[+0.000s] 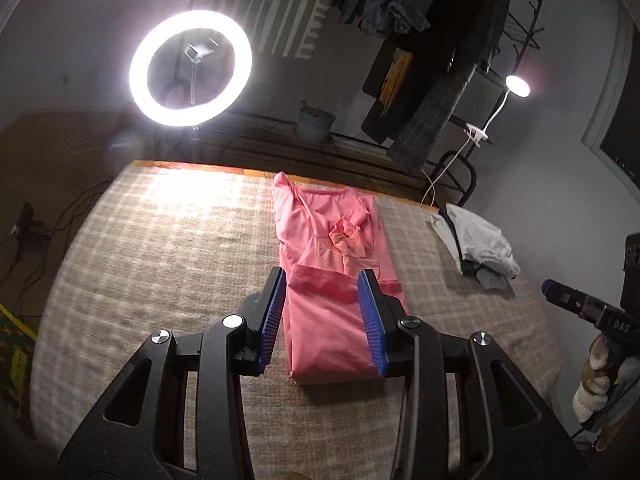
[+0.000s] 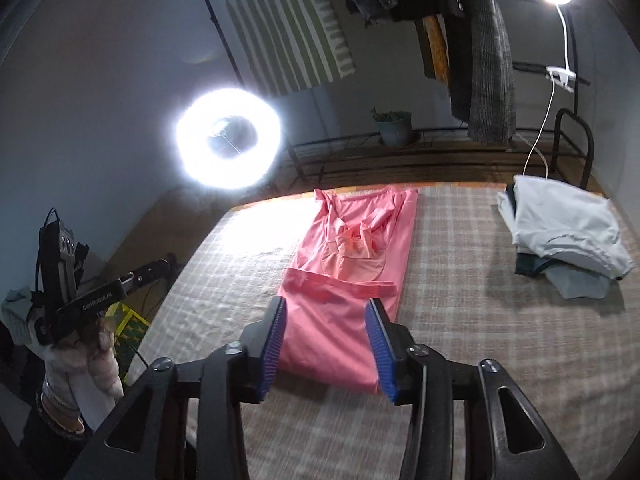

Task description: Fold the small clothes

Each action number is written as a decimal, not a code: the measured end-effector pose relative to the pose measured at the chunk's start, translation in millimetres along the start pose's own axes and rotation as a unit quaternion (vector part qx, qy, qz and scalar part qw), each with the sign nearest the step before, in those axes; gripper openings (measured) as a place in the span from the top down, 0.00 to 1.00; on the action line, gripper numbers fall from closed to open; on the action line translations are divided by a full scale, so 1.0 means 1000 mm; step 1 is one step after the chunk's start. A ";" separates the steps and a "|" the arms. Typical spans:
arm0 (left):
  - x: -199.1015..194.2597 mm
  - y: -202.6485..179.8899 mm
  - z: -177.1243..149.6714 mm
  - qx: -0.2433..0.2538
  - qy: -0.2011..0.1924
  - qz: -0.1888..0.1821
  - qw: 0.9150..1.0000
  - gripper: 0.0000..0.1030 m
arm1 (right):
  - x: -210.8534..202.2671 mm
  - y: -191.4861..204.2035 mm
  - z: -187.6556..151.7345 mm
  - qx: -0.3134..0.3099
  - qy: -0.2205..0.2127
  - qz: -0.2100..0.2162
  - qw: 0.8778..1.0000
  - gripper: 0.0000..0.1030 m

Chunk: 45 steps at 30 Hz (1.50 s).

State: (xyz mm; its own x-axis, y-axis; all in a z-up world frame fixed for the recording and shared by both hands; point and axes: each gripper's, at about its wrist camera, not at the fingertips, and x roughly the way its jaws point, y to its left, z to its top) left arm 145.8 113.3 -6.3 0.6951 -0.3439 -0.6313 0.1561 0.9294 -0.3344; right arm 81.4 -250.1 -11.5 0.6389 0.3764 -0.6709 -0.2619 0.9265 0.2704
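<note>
Both the left gripper [image 1: 322,320] and right gripper [image 2: 328,344] hang open and empty over the pink garment [image 1: 332,280] on the checked bedspread [image 1: 160,240] (handle reads "GenRobot.AI").

**Two wrist cameras look down over the same bed**

The left wrist camera sits above the near edge of the checked bedspread [image 1: 168,240], facing the far wall and tilted down. The right wrist camera looks from just to the right, similarly angled. Both stand well above the pink garment [image 1: 328,272], and share the ring light [image 2: 229,138], the clothes pile [image 2: 560,236] and, seemingly, each other's gripper at the frame edges.
</note>
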 end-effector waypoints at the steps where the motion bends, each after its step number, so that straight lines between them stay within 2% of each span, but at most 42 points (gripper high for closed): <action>1: -0.006 0.002 0.004 -0.007 0.000 -0.006 1.000 0.64 | -0.009 0.003 0.002 -0.002 -0.004 0.000 1.000 0.44; 3: -0.014 0.006 0.011 -0.011 -0.004 -0.008 1.000 0.64 | -0.021 0.004 0.007 -0.002 -0.005 0.007 1.000 0.41; 6: -0.009 0.008 0.021 0.007 -0.002 0.008 1.000 0.64 | -0.029 0.001 0.014 0.008 -0.011 0.001 1.000 0.42; 11: 0.029 0.015 0.034 0.027 0.022 0.012 0.999 0.64 | -0.011 -0.018 0.022 0.012 -0.001 -0.007 1.000 0.50; 12: 0.042 0.017 0.038 0.030 0.030 0.014 0.999 0.64 | -0.003 -0.024 0.024 0.015 0.003 -0.008 1.000 0.54; 13: 0.056 0.020 0.041 0.034 0.038 0.016 0.999 0.64 | 0.010 -0.032 0.028 0.019 0.010 -0.005 1.000 0.60; 15: 0.085 0.027 0.047 0.037 0.055 0.020 0.998 0.64 | 0.041 -0.048 0.039 0.029 0.024 0.005 0.999 0.63; 18: 0.133 0.041 0.060 0.031 0.072 0.012 0.997 0.64 | 0.090 -0.068 0.055 0.038 0.041 0.017 0.998 0.63; 22: 0.197 0.058 0.077 0.042 0.091 0.022 0.995 0.64 | 0.156 -0.079 0.078 0.024 0.059 0.044 0.997 0.62; 23: 0.212 0.061 0.081 0.044 0.093 0.021 0.994 0.64 | 0.171 -0.079 0.085 0.017 0.063 0.049 0.997 0.62; 27: 0.271 0.081 0.098 0.044 0.102 0.013 0.994 0.64 | 0.245 -0.077 0.110 -0.003 0.083 0.072 0.994 0.48; 33: 0.338 0.105 0.109 0.041 0.118 -0.002 0.992 0.64 | 0.352 -0.059 0.130 -0.038 0.125 0.106 0.986 0.52; 36: 0.360 0.113 0.106 0.028 0.131 -0.020 0.991 0.64 | 0.392 -0.050 0.131 -0.055 0.148 0.104 0.982 0.53; 38: 0.373 0.116 0.104 0.020 0.139 -0.036 0.989 0.64 | 0.412 -0.050 0.128 -0.056 0.165 0.105 0.979 0.59; 40: 0.380 0.118 0.103 0.006 0.143 -0.054 0.988 0.65 | 0.424 -0.049 0.124 -0.056 0.184 0.120 0.974 0.79; 41: 0.383 0.119 0.101 0.002 0.145 -0.059 0.988 0.64 | 0.427 -0.048 0.122 -0.058 0.189 0.127 0.972 0.86; 42: 0.385 0.118 0.100 0.004 0.145 -0.058 0.988 0.64 | 0.427 -0.047 0.120 -0.061 0.191 0.130 0.971 0.99; 45: 0.389 0.113 0.095 0.030 0.144 -0.034 0.989 0.64 | 0.410 -0.044 0.123 -0.065 0.170 0.127 0.975 1.00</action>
State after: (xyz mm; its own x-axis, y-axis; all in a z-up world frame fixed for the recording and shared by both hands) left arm 501.0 97.4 -223.0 0.4546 -0.4218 -0.7845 0.2431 0.9061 -0.3463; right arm 444.2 -135.9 -213.7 0.2698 0.5505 -0.7900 -0.4843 0.7867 0.3829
